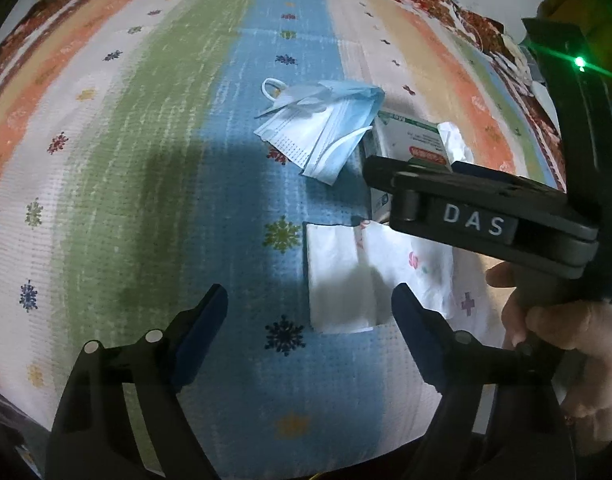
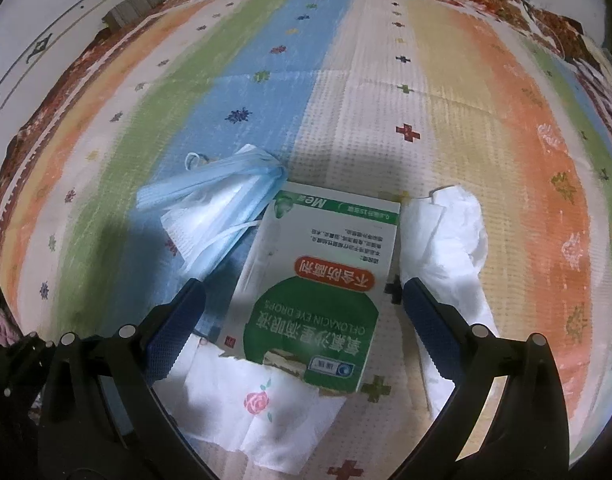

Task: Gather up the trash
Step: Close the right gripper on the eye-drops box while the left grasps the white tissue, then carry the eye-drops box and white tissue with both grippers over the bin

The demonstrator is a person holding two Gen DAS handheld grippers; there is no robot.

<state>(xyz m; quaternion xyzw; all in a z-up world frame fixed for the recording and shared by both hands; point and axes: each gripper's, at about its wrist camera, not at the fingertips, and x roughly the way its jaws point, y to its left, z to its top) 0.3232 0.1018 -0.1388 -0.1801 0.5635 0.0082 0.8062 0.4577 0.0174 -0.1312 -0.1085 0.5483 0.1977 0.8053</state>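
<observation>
A green-and-white eye-drops box [image 2: 318, 284] lies on the striped bedspread, between the open fingers of my right gripper [image 2: 304, 304], which hovers just above it. A blue face mask [image 2: 218, 208] lies to its left, a crumpled white tissue [image 2: 446, 236] to its right, and a flower-print tissue [image 2: 262, 404] under its near end. In the left wrist view my left gripper [image 1: 310, 312] is open and empty above the flower-print tissue [image 1: 342, 276]. The mask [image 1: 322, 128] and box [image 1: 406, 140] lie beyond it. The right gripper's body [image 1: 478, 216] covers part of the box.
The striped bedspread [image 2: 386, 100] stretches far ahead and to both sides. A flowered blanket [image 2: 506, 0] borders its far edge. A white cabinet [image 2: 46, 32] stands at the far left. The person's hand [image 1: 566, 340] holds the right gripper's handle.
</observation>
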